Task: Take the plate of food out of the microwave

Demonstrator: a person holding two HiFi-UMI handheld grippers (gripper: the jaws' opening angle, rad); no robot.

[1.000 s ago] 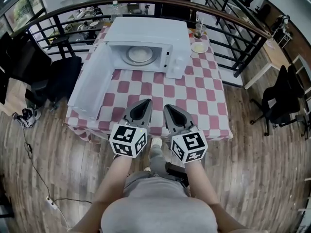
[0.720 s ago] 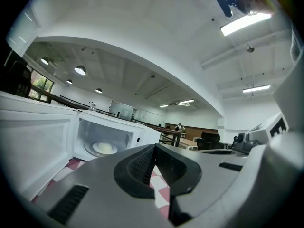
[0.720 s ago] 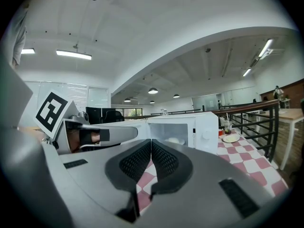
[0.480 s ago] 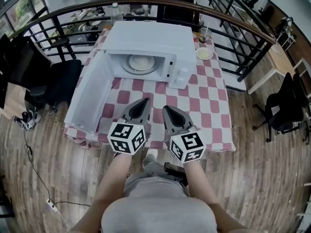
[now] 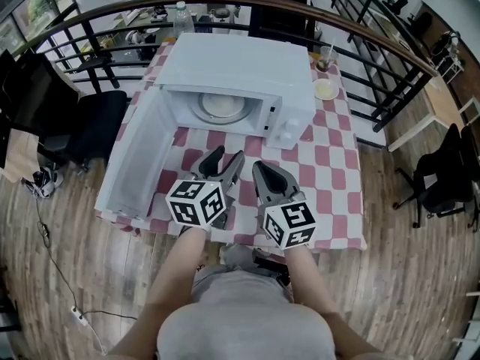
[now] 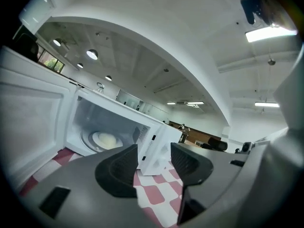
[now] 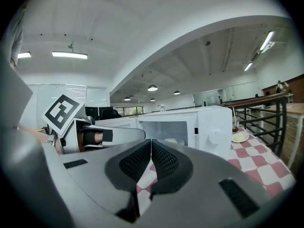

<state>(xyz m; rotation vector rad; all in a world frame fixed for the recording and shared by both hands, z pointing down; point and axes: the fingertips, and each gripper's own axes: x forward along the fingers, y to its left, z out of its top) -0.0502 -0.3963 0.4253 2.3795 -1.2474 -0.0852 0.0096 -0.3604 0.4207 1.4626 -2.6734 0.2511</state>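
A white microwave (image 5: 240,70) stands on the checked table, its door (image 5: 136,152) swung open to the left. Inside lies a plate of pale food (image 5: 222,106), also visible as the plate (image 6: 106,139) in the left gripper view and the plate (image 7: 174,141) in the right gripper view. My left gripper (image 5: 225,159) hovers over the table in front of the cavity, its jaws having just been opening, with nothing between them. My right gripper (image 5: 260,169) is beside it, shut and empty. Both are short of the microwave mouth.
The table (image 5: 330,163) carries a red-and-white checked cloth. A small dish (image 5: 327,88) and a glass (image 5: 325,61) sit at the back right corner. A black railing (image 5: 375,28) curves behind the table. Office chairs stand at left (image 5: 97,126) and right (image 5: 442,175).
Both grippers have moved forward over the table toward the microwave. The left gripper's jaws have parted; they were together before. The right gripper's jaws stay together.
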